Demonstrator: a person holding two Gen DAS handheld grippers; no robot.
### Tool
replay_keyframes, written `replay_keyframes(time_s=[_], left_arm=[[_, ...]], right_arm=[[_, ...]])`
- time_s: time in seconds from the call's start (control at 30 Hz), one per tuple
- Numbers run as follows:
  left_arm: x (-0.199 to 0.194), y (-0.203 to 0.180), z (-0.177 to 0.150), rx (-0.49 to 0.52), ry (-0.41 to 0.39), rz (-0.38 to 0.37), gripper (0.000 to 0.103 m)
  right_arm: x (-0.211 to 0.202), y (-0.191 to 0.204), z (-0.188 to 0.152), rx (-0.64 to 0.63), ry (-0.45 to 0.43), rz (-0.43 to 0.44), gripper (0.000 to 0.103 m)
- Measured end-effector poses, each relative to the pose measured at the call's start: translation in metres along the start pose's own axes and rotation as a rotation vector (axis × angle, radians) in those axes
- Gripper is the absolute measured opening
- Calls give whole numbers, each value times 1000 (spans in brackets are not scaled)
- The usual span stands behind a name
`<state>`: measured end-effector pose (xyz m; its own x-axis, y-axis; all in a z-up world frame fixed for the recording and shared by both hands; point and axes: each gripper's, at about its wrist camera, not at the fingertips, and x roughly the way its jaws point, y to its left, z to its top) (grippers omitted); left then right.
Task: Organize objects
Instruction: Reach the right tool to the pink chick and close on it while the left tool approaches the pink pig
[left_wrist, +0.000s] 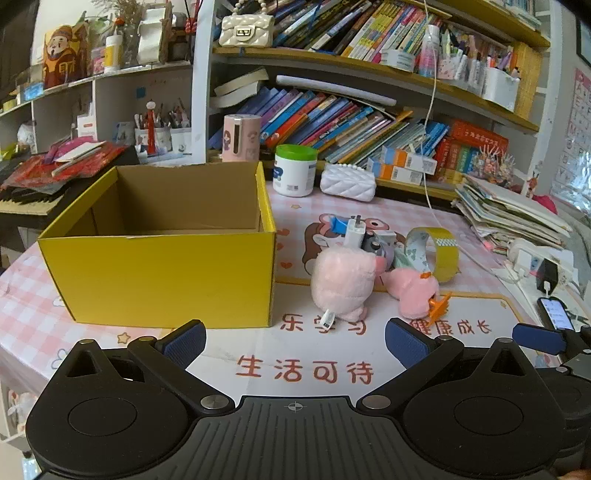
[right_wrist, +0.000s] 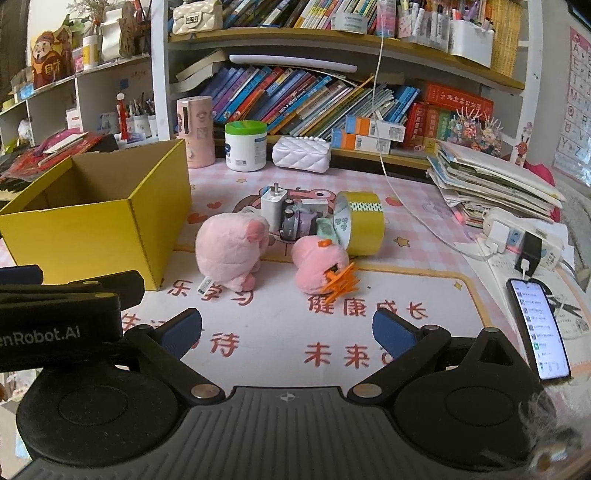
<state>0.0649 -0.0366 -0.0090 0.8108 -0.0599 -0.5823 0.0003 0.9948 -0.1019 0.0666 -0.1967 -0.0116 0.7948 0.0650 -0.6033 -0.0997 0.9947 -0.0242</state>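
Desk (right_wrist: 424, 288): pink checked cover, printed characters.
Box (left_wrist: 159, 269): open yellow cardboard carton, left on desk, nothing visible inside.
Plush toys: larger pink (right_wrist: 225, 251), just right of box; smaller pink (right_wrist: 317, 266), orange claw clip (right_wrist: 341, 282) touching.
Tape (right_wrist: 364, 221): yellow roll, behind the smaller plush.
Charger (right_wrist: 273, 205): white plug, beside tape.
Left fingers (left_wrist: 295, 345): spread wide, holding nothing, above desk.
Right fingers (right_wrist: 286, 334): spread wide, holding nothing.

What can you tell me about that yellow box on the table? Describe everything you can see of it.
The yellow box is a rectangular cardboard carton, bright yellow outside and plain brown inside. It has no lid on and stands upright with its open top up; the part of the inside that shows holds nothing, though its floor is mostly hidden. It sits on the pink checked table mat, at the table's left side, left of a larger pink plush toy that stands close by without touching it. No gripper touches it.
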Motion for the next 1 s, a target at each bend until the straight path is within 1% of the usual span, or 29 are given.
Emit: replay_keyframes(time_s=[0.33, 0.57, 0.73, 0.87, 1.0], left_arm=[[23, -21, 7, -34, 13, 37, 103], [35, -30, 7, -66, 25, 71, 103], [39, -37, 7, -54, 22, 110, 103], [40, -37, 7, -77, 36, 113, 103], [40, -36, 9, -96, 39, 141, 103]], right_arm=[[27, -27, 12, -31, 17, 40, 101], [47, -45, 16, -30, 44, 62, 101], [60, -55, 16, -29, 68, 75, 101], [68, -62, 16, -17, 77, 81, 101], [76, -68, 17, -5, 87, 82, 100]])
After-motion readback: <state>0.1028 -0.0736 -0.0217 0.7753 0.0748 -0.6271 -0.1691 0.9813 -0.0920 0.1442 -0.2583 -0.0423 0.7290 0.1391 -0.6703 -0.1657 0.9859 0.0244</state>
